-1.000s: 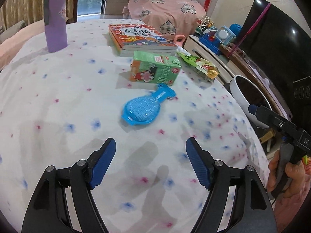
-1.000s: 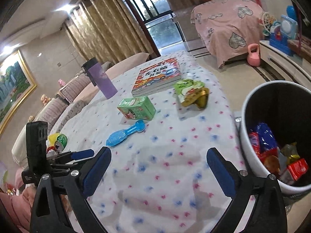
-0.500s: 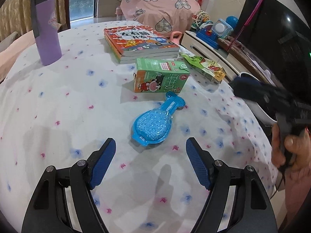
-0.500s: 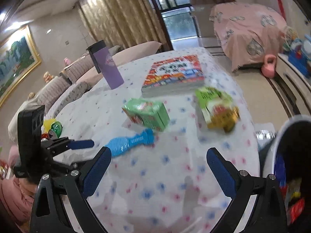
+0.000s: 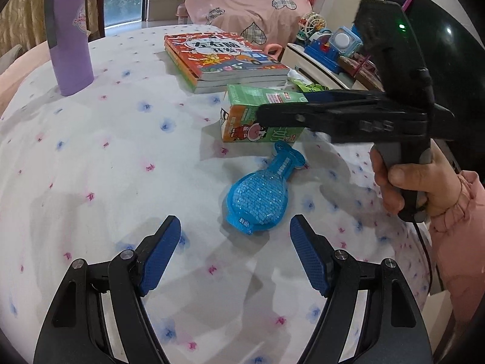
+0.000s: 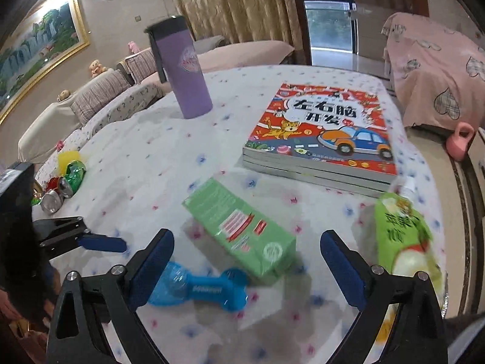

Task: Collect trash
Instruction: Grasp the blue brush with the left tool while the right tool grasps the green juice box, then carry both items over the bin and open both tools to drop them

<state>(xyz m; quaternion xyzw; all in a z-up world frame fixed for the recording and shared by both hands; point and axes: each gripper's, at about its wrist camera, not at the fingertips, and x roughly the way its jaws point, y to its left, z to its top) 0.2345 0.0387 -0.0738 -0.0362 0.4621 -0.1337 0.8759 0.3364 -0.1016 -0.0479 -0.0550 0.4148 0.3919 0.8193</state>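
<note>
Since the green carton [image 6: 242, 227] is lying flat right in front of the book stack [image 6: 321, 139], I'm using it as the anchor. The right gripper [image 6: 247, 268] hovers just above it, jaws wide with nothing pinched; they've just been closing a bit, and the carton's near end sits between them, so my guess is that's the next piece of trash. The blue pouch [image 5: 260, 197] lies just on the near side of the carton, neck pointing at it. The left gripper [image 5: 235, 256] hangs by the pouch's fat end, also spread wide and empty, probably waiting its turn. The green snack bag [image 6: 403, 236] is just right of the carton, and the purple tumbler [image 6: 182, 69] stands well beyond it.
</note>
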